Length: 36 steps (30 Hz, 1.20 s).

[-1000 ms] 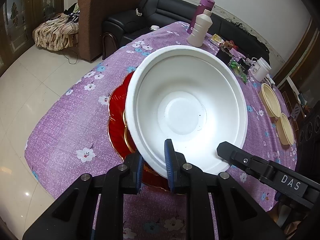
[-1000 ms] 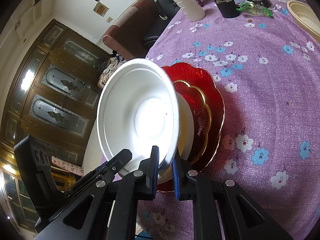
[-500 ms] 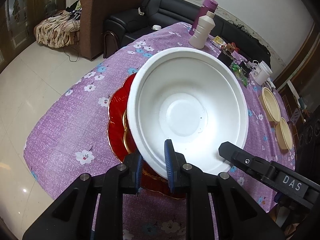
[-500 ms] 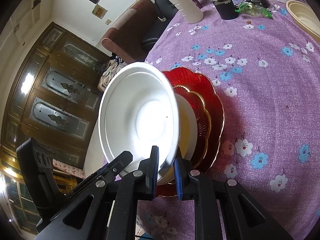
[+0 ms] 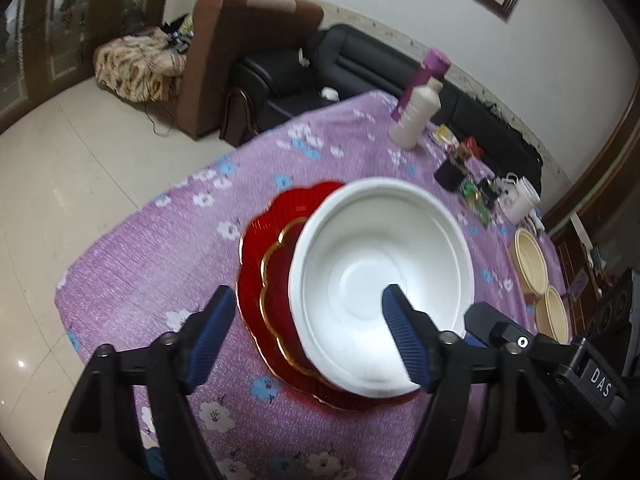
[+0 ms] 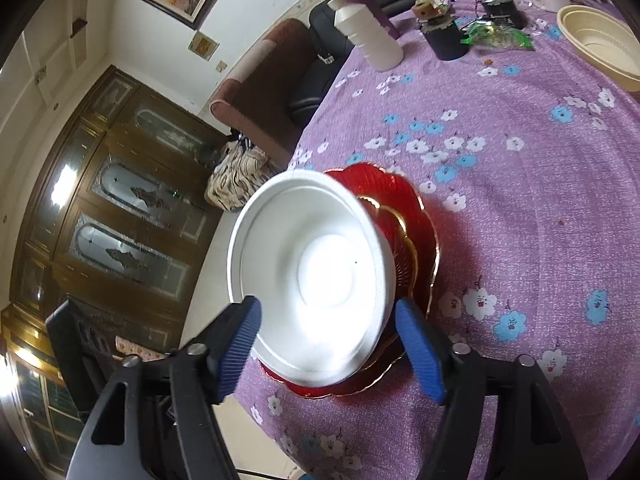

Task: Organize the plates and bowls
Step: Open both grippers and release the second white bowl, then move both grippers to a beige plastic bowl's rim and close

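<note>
A white foam bowl (image 5: pixel 380 280) rests on a stack of red gold-rimmed plates (image 5: pixel 272 272) on the purple flowered tablecloth, sitting toward one side of the stack. My left gripper (image 5: pixel 307 292) hangs just above the bowl's near rim with its jaws opening. One blue pad is over the bowl's inside and the other is out over the cloth, and neither touches the bowl. In the right wrist view, my right gripper (image 6: pixel 326 305) is also opening. Its pads stand clear on either side of the white bowl (image 6: pixel 312 276), above the red plates (image 6: pixel 420 232).
At the table's far end stand a white plastic bottle (image 5: pixel 416 120), a purple flask (image 5: pixel 424 76), a black pot (image 5: pixel 450 174) and a white cup (image 5: pixel 520 200). Two cream bowls (image 5: pixel 530 260) lie at the right. The table edge (image 5: pixel 68 280) and tiled floor are close on the left.
Both grippers were shut on the white bowl's rim and have let go, their jaws now wide. The bowl has settled onto the red plates, and the left gripper has drawn back and up.
</note>
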Each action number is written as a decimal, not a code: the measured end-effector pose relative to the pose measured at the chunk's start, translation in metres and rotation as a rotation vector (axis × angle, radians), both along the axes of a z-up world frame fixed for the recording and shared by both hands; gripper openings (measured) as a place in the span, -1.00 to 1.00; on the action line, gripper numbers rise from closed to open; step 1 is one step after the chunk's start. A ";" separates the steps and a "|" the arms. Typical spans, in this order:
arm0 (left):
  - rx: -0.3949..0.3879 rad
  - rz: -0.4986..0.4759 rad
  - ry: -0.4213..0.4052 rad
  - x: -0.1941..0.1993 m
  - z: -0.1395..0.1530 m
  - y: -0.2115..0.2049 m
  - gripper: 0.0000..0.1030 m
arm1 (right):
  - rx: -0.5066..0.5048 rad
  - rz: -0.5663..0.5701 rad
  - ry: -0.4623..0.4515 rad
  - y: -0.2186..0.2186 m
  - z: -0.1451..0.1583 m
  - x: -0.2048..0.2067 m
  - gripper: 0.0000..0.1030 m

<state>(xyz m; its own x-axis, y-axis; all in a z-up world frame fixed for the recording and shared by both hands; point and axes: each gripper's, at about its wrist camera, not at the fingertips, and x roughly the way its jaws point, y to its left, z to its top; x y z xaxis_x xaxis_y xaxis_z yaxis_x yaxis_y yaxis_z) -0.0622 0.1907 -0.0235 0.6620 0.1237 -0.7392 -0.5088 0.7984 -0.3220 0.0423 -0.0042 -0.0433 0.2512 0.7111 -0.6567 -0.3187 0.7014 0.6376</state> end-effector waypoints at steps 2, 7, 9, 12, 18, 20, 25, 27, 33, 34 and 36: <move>0.026 0.010 -0.012 0.000 0.004 -0.002 0.52 | 0.012 -0.014 -0.003 -0.006 0.002 0.000 0.55; 0.101 0.005 -0.033 0.001 0.016 -0.014 0.62 | 0.026 -0.056 -0.019 -0.028 0.009 0.000 0.67; 0.127 -0.012 -0.042 0.003 0.021 -0.022 0.62 | 0.031 -0.081 -0.019 -0.040 0.009 0.002 0.69; 0.166 -0.047 -0.062 0.010 0.029 -0.037 0.62 | 0.028 -0.135 -0.019 -0.064 0.009 0.007 0.70; 0.203 -0.141 -0.078 0.031 0.040 -0.069 0.62 | 0.037 -0.237 -0.008 -0.112 0.005 0.020 0.73; 0.206 -0.172 -0.086 0.040 0.043 -0.082 0.62 | 0.037 -0.267 -0.009 -0.128 0.006 0.023 0.73; 0.173 -0.268 -0.095 0.078 0.043 -0.121 0.61 | 0.036 -0.346 -0.028 -0.172 0.011 0.037 0.73; 0.140 -0.301 -0.096 0.094 0.042 -0.136 0.61 | 0.027 -0.389 -0.056 -0.189 0.016 0.042 0.73; 0.057 -0.378 -0.089 0.164 0.031 -0.183 0.61 | 0.004 -0.486 -0.146 -0.237 0.043 0.080 0.74; 0.045 -0.379 -0.076 0.175 0.028 -0.188 0.61 | -0.003 -0.498 -0.170 -0.244 0.049 0.089 0.74; 0.006 -0.367 -0.063 0.199 0.023 -0.198 0.61 | -0.020 -0.513 -0.205 -0.256 0.058 0.111 0.74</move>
<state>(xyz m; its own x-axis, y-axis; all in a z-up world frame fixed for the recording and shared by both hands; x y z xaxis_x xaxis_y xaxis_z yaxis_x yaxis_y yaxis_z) 0.1365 -0.0071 -0.0006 0.7070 -0.1264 -0.6958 -0.1675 0.9260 -0.3384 0.1530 -0.2600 0.0147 0.6860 0.4516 -0.5704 -0.0491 0.8109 0.5831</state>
